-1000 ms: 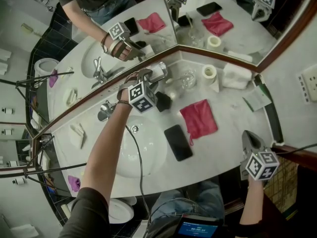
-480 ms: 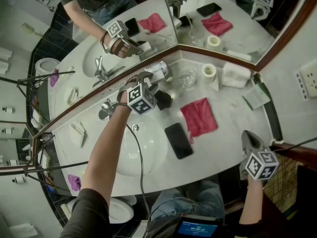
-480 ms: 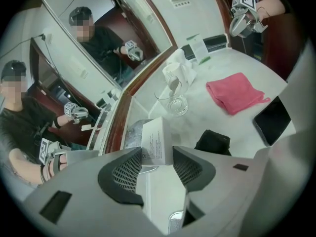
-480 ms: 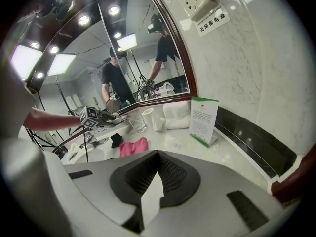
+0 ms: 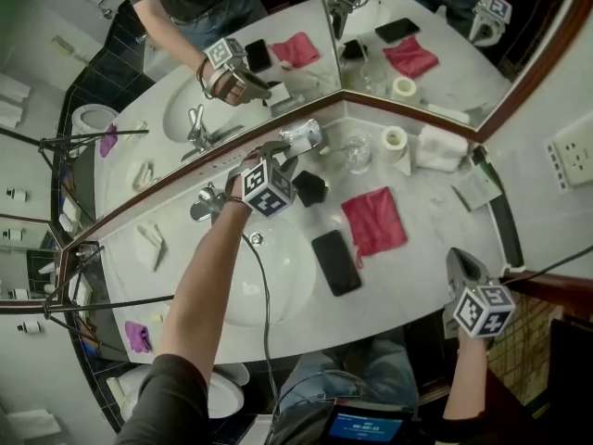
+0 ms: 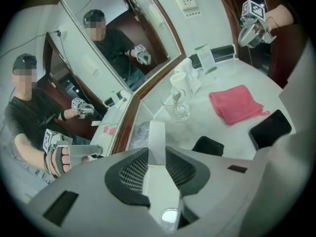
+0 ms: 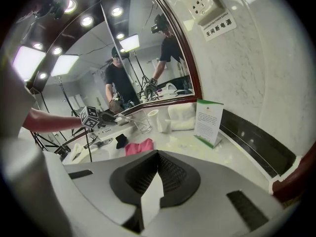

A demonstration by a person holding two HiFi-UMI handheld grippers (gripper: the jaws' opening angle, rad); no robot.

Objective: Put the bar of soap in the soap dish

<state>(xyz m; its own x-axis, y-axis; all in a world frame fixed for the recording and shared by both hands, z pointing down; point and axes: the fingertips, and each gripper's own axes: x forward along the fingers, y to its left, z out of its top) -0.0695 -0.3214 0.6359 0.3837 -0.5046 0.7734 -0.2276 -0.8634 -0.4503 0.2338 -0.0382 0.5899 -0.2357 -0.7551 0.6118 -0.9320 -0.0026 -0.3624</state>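
The left tongs (image 6: 157, 157), jaws just closing, grip the bar of soap (image 6: 156, 132); the right tongs (image 7: 157, 174) hang shut. Next (presumably): carry it over the black soap dish (image 6: 207, 145).

Left gripper view: the bar of soap (image 6: 157, 132), between jaws that have just been closing, loses its near end behind the left gripper (image 6: 157, 153); right gripper view: we cannot read print on the card (image 7: 207, 118).
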